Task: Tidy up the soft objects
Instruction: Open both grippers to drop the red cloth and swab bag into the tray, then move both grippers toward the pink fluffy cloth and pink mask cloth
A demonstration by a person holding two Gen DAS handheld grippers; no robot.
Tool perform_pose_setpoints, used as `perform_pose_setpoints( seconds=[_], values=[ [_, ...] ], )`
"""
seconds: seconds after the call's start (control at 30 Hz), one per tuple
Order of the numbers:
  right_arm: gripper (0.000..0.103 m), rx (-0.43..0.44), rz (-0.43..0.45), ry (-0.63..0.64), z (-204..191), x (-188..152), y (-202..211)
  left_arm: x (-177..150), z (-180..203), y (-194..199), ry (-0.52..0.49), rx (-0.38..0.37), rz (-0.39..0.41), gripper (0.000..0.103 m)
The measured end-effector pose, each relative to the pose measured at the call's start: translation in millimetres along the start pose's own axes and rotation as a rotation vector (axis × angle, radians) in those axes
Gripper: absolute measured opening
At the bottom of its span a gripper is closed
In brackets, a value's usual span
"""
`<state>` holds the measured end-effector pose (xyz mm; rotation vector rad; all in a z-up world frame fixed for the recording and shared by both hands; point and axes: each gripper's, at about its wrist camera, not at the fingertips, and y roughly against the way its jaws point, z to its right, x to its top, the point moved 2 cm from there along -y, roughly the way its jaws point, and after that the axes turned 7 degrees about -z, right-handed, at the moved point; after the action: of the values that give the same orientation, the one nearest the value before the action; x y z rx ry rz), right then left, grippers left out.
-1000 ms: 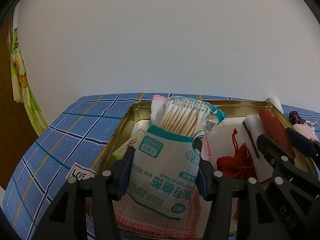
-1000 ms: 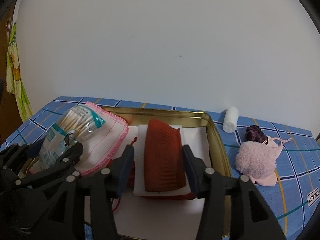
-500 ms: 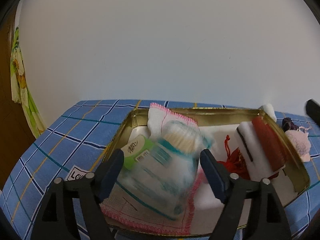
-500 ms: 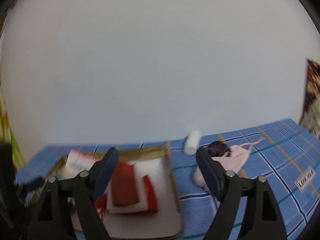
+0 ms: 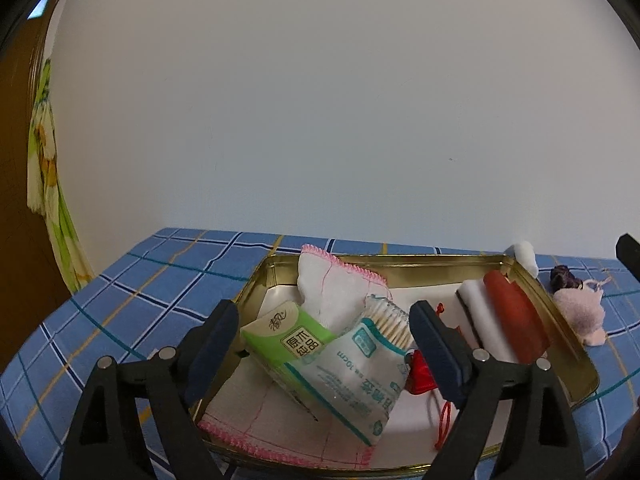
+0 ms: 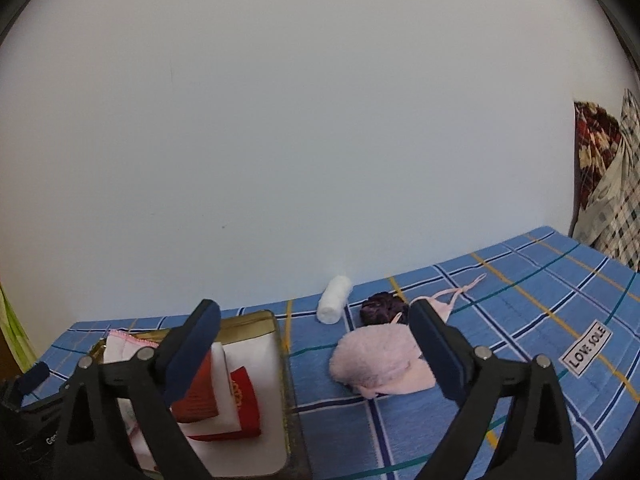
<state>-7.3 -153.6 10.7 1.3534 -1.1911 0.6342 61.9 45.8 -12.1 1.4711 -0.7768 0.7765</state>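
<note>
Claws opening over a gold tray of soft goods

Tray (image 5: pixel 400 270) is sitting on the blue checked surface (image 5: pixel 132 280), one tray holding six things. Lying inside it are one white cloth with pink edging (image 5: pixel 340 292), one green tissue pack (image 5: pixel 288 340), one cotton swab bag (image 5: pixel 360 364) leaning across that pack, one red pouch (image 5: pixel 420 372), one white sponge (image 5: pixel 476 320) and one rust-red pad (image 5: pixel 514 316) on top of the sponge. The left claw (image 5: pixel 322 344) is hovering above the tray with its jaws opening wide; the swab bag is lying between them, untouched. Just outside the tray's right wall, three things are resting on the surface: one white gauze roll (image 6: pixel 334 299), one dark purple scrunchie (image 6: pixel 380 307) and one fluffy pink pouch (image 6: pixel 376 358) with strings. The right claw (image 6: pixel 316 350) is also opening, framing the pink pouch without pressing it.
</note>
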Motion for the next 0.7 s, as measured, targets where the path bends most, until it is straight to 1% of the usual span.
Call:
perform_pose_setpoints(
  seconds=[0.13,0.3,0.6,0.7],
  values=[
    [0.102,-0.012,0.028,0.025,-2,-1,6,-3,4,1,-0.002,-0.011,-0.004,0.089],
    [0.102,-0.017,0.034,0.1,-6,-6,11,-4,5,3,-0.005,-0.002,0.002,0.089],
    [0.102,-0.01,0.005,0.107,4,-10,10,-11,17,5,-0.021,0.025,-0.003,0.089],
    [0.102,-0.018,0.002,0.113,10,-11,13,-13,21,5,-0.022,0.019,-0.012,0.089]
  ],
)
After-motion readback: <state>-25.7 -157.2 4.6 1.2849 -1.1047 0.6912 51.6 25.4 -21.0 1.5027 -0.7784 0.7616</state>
